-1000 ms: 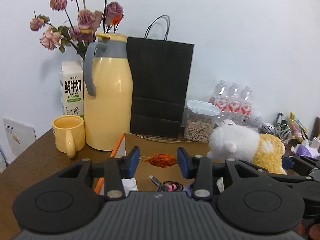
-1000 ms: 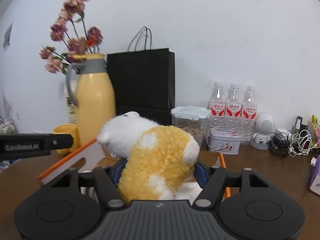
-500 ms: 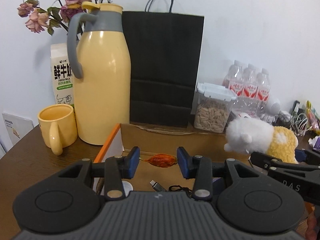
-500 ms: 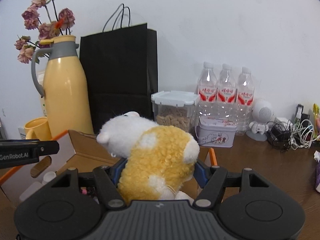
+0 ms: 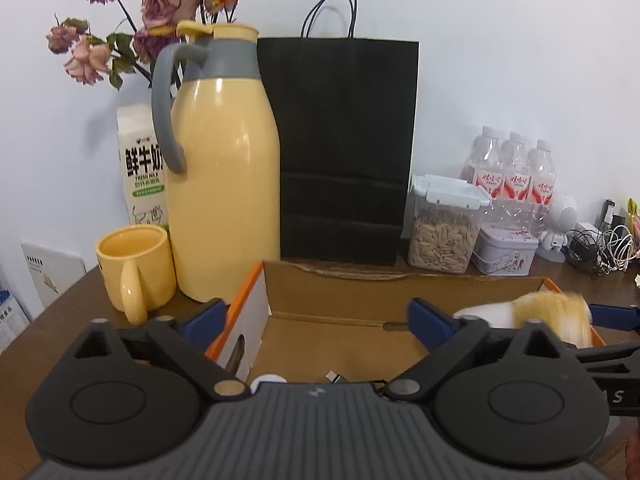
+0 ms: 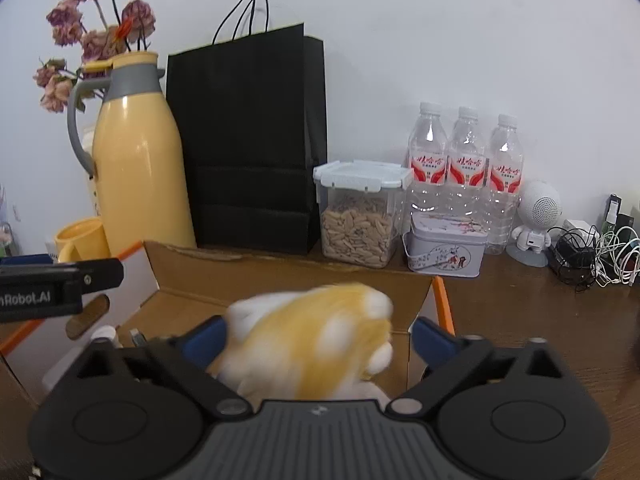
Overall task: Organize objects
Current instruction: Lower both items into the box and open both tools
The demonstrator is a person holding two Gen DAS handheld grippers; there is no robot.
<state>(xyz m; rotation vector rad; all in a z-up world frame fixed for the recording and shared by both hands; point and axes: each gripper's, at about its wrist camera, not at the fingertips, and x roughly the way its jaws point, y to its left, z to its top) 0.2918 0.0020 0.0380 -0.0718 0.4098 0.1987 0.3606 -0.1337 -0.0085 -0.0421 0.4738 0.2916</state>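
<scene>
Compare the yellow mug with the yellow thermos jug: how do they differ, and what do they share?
The yellow mug is short and open-topped; the yellow thermos jug is tall and lidded. The mug's handle is yellow; the jug's is grey, with a matching grey collar. Both are pale yellow, stand upright, and sit side by side on the table.

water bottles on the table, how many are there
3. The left bottle, the middle bottle and the right bottle stand side by side against the wall, behind the seed container and the tin. More could be hidden behind the black bag.
</scene>
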